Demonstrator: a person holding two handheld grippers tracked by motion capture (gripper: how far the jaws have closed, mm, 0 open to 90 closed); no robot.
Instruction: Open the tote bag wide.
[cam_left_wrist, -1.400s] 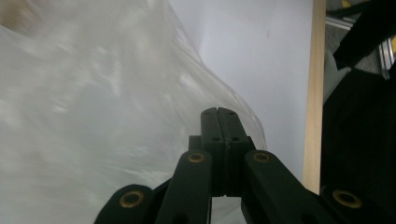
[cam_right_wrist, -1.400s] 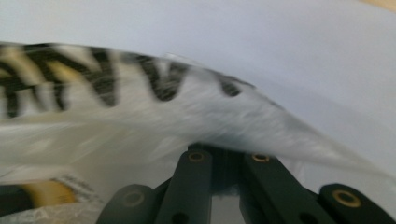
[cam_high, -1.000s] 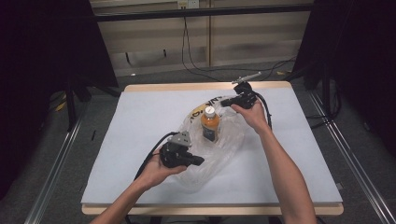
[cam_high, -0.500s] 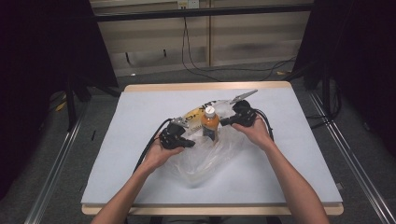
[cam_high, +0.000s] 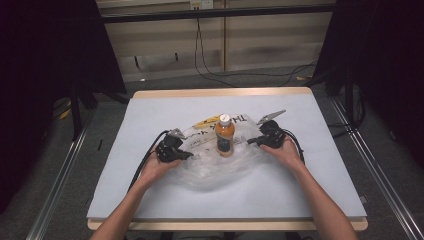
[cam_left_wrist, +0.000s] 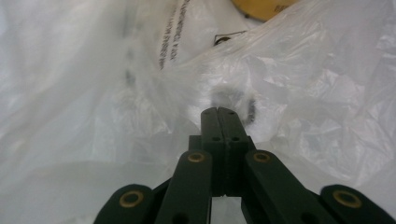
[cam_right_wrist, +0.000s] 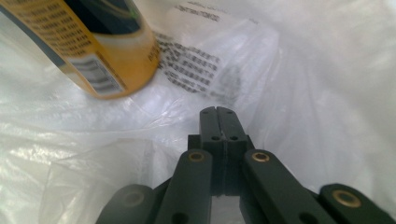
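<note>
bottle (cam_high: 225, 136): orange, with a white cap; in the right gripper view (cam_right_wrist: 98, 46) the label is yellow-orange with a dark band and small black print
bag (cam_high: 215, 165): see-through and whitish, shiny, with black letters and a yellow patch near the top
left gripper (cam_high: 186, 156): black, with a black cable; its jaws have small gold rings in the left gripper view (cam_left_wrist: 223, 112)
right gripper (cam_high: 251, 141): black, with a grey plate on top; gold rings too in the right gripper view (cam_right_wrist: 217, 111)
table (cam_high: 150, 115): pale grey-white top, light wood edge
floor (cam_high: 115, 120): grey
wall (cam_high: 260, 40): beige panels with black cables
</note>
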